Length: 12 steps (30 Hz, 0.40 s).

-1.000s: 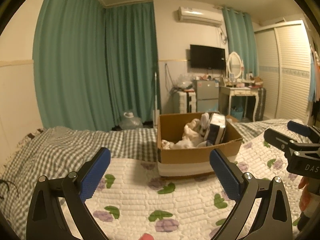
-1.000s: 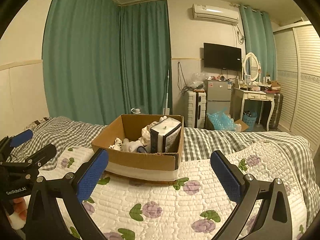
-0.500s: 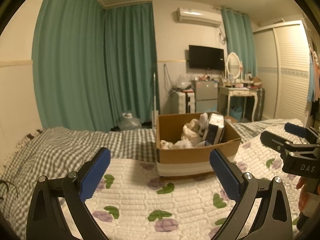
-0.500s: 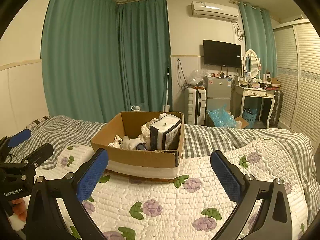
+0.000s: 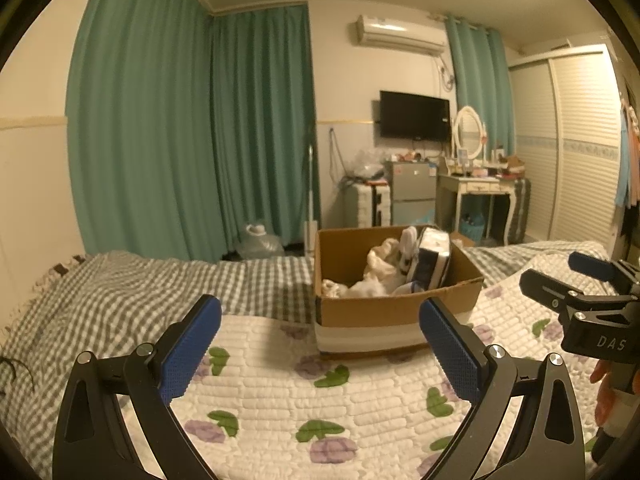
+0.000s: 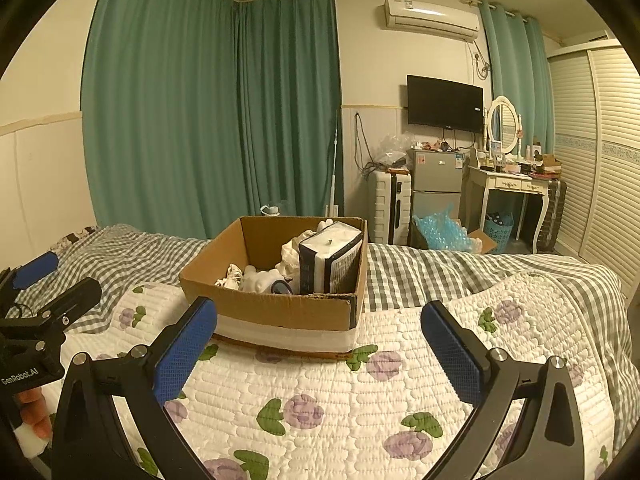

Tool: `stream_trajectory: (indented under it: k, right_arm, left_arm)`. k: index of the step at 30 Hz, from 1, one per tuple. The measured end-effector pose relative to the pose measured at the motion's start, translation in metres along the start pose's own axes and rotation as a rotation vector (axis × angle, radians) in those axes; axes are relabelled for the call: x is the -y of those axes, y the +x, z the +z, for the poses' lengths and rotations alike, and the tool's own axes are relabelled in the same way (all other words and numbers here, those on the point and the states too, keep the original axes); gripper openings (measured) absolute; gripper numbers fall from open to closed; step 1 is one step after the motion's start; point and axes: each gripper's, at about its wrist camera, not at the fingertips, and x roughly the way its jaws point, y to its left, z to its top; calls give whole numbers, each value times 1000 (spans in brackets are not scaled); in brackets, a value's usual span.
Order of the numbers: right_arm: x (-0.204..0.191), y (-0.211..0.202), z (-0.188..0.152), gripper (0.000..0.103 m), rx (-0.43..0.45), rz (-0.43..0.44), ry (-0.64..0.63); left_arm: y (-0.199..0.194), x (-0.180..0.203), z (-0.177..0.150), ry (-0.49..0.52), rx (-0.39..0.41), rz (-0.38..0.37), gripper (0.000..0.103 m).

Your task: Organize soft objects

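A cardboard box (image 5: 384,310) (image 6: 280,308) sits on the quilted floral bedspread (image 5: 320,400) (image 6: 360,392). It holds white and cream soft items (image 5: 380,276) (image 6: 260,278) and a dark-and-white tissue pack (image 5: 432,256) (image 6: 332,260) standing on end. My left gripper (image 5: 320,344) is open and empty, held above the quilt short of the box. My right gripper (image 6: 320,344) is open and empty, also short of the box. Each gripper shows at the edge of the other's view: the right gripper (image 5: 580,300) and the left gripper (image 6: 48,292).
A grey checked blanket (image 5: 140,292) covers the bed beyond the quilt. Green curtains (image 5: 192,140), a suitcase (image 6: 392,208), a small fridge (image 6: 436,184), a dressing table (image 6: 516,192) and a wardrobe (image 6: 600,160) stand behind the bed.
Both grippers have drawn back and risen slightly, so the box sits a little farther off. Both stay open and empty.
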Motion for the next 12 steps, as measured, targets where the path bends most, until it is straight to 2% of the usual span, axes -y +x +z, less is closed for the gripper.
stream_trajectory:
  k: [12]
  right_arm:
    - [0, 1, 0, 103, -7, 2, 1]
  left_arm:
    - [-3, 5, 0, -1, 2, 8, 101]
